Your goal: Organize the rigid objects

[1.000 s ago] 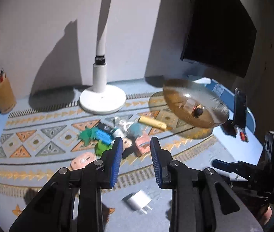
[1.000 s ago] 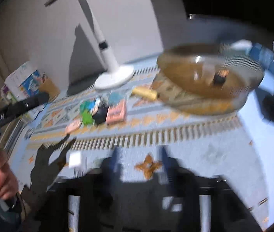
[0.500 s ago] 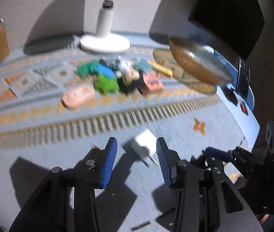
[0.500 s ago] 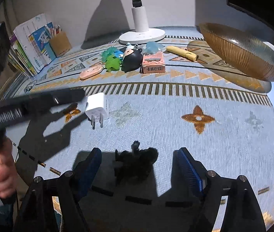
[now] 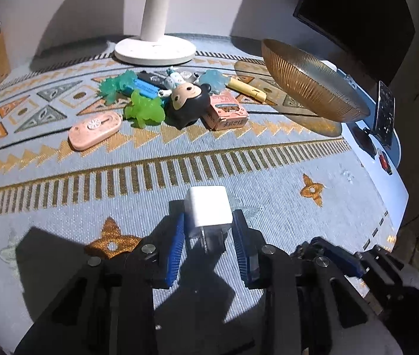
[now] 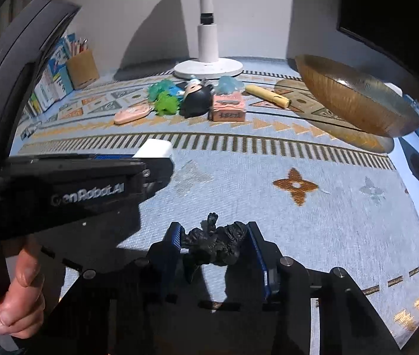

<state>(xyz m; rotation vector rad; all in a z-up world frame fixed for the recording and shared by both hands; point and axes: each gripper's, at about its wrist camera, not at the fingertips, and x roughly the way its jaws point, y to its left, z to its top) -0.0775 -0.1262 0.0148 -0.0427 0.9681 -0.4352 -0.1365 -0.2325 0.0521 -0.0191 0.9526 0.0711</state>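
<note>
My left gripper (image 5: 208, 236) is shut on a white charger plug (image 5: 208, 209), low over the patterned mat; the plug's tip also shows in the right wrist view (image 6: 153, 148). My right gripper (image 6: 215, 241) is shut on a small black figurine (image 6: 213, 244) near the mat's front edge. A cluster of small objects lies farther back: a black-haired doll head (image 5: 190, 100), green toy (image 5: 144, 109), pink oval case (image 5: 94, 130), pink box (image 5: 227, 111), yellow tube (image 5: 246, 88). An amber glass bowl (image 5: 310, 84) stands at the right.
A white lamp base (image 5: 154, 48) stands behind the cluster. A pencil cup (image 6: 82, 68) and books (image 6: 49, 80) are at the far left. A phone on a stand (image 5: 385, 117) is at the right edge. A dark monitor (image 5: 357, 14) hangs behind the bowl.
My left gripper moved forward and closed on the white plug. My right gripper closed its wide-open jaws on the black figurine.
</note>
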